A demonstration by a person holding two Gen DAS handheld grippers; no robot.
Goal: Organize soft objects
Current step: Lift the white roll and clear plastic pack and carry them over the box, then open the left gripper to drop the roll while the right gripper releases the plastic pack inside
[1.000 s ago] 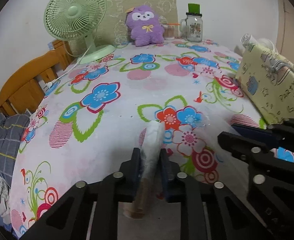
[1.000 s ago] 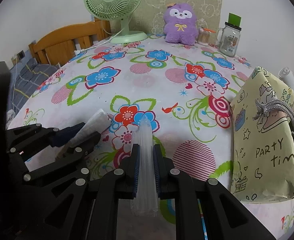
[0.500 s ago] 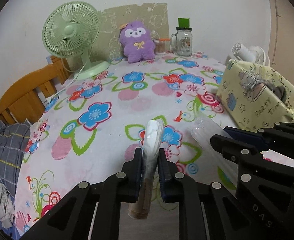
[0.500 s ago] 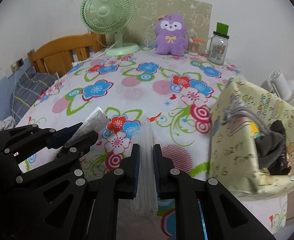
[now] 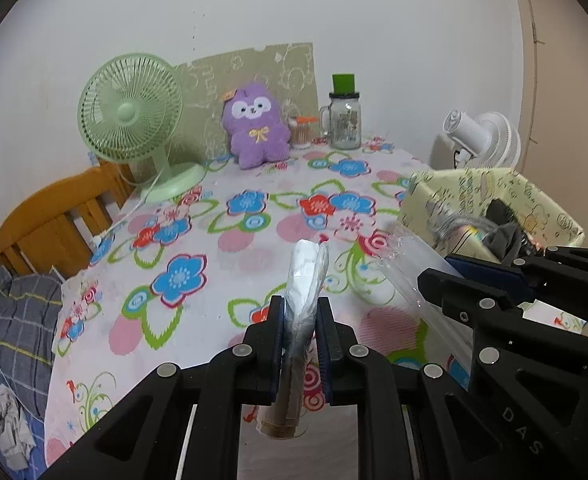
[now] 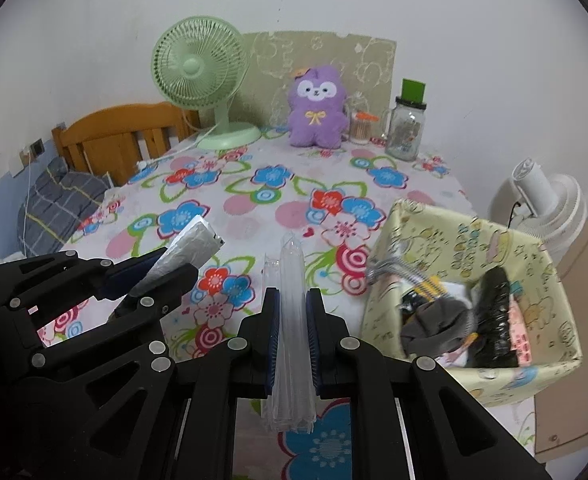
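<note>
My left gripper (image 5: 299, 308) is shut on a silvery-grey wrapped pack (image 5: 305, 276), held above the flowered table; the pack also shows in the right wrist view (image 6: 186, 246). My right gripper (image 6: 292, 300) is shut on a clear plastic packet (image 6: 292, 280), also seen in the left wrist view (image 5: 413, 264). A yellow cartoon-print fabric bin (image 6: 413, 248) stands at the table's right edge, holding dark and grey soft items (image 6: 489, 312); it also shows in the left wrist view (image 5: 473, 188). Both grippers hover left of the bin.
A purple plush toy (image 6: 315, 108), a green desk fan (image 6: 200, 68), a glass jar with green lid (image 6: 407, 128) and a small toothpick jar (image 6: 361, 128) stand at the table's back. A wooden bed frame (image 6: 118, 136) lies to the left, a white fan (image 6: 541, 196) to the right.
Both grippers have risen and pulled back with their packets held. The view now looks down into the yellow bin, whose contents show.
</note>
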